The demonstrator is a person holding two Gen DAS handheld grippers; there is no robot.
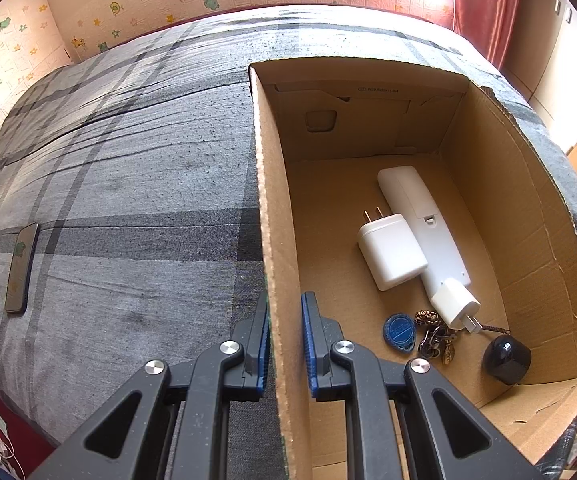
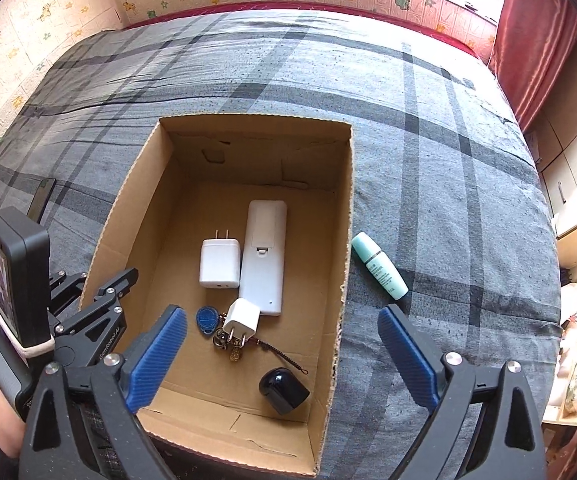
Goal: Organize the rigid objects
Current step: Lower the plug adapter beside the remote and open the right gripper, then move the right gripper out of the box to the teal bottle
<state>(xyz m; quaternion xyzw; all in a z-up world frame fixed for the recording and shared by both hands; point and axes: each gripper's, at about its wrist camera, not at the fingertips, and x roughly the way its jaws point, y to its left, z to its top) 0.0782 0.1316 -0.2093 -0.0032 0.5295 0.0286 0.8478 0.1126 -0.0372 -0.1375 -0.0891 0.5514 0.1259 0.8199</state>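
Observation:
An open cardboard box lies on a grey plaid bed. Inside it are a white remote, a large white charger, a small white plug, a blue key fob on a bunch of keys, and a black rounded object. A teal tube lies on the bed just right of the box. My right gripper hangs open above the box's near end, holding nothing. My left gripper is shut on the box's left wall.
A dark phone lies on the bedsheet far left of the box. A patterned wall runs behind the bed, and a red curtain and cabinets stand to the right. A person's arm shows behind the left gripper.

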